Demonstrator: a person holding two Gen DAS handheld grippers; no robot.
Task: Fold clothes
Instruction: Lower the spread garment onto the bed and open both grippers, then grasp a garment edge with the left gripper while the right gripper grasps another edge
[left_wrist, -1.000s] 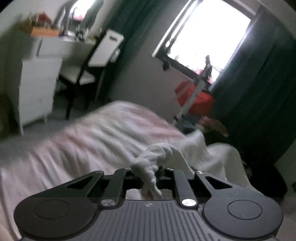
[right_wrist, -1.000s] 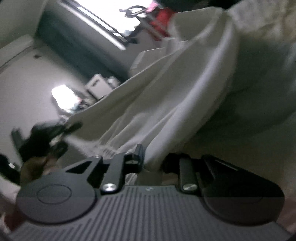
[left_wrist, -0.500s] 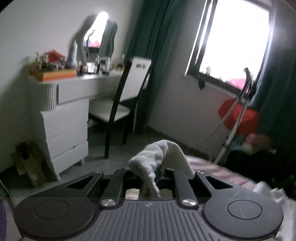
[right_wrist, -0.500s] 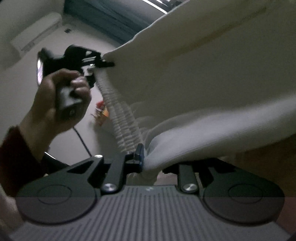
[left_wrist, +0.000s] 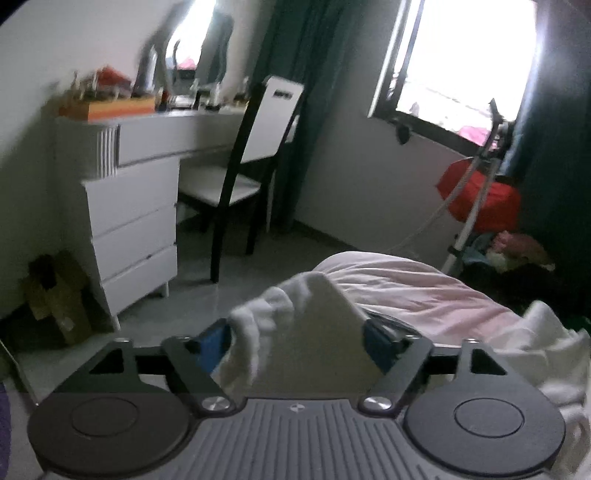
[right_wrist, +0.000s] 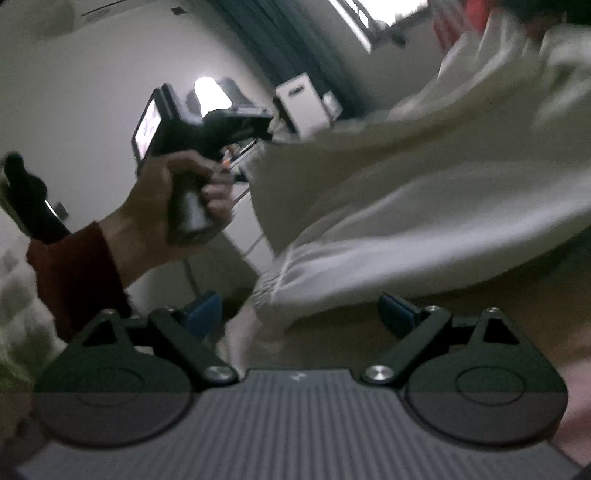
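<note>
A white garment (left_wrist: 317, 332) with a ribbed cuff (left_wrist: 258, 321) lies loose between the spread blue pads (left_wrist: 212, 345) of my left gripper (left_wrist: 297, 345), which is open. More of its white cloth (left_wrist: 546, 343) is bunched on the pink bed cover (left_wrist: 424, 291) at the right. In the right wrist view the same garment (right_wrist: 406, 206) stretches across the frame, blurred. Its gathered hem (right_wrist: 273, 288) hangs between the wide-apart pads (right_wrist: 397, 314) of my right gripper (right_wrist: 301, 314), also open. A hand (right_wrist: 166, 199) in a dark red sleeve holds the other gripper's handle beside the cloth.
A white dresser (left_wrist: 133, 221) with clutter on top stands at the left, with a black and white chair (left_wrist: 258, 155) beside it. A red bag (left_wrist: 480, 199) on a stand and a heap of clothes (left_wrist: 517, 251) sit under the window, by dark curtains (left_wrist: 554, 184).
Both grippers were shut on the white garment and now stand wide open, so the cloth is loose between their pads. The left view has dropped a little, showing more of the bed.
</note>
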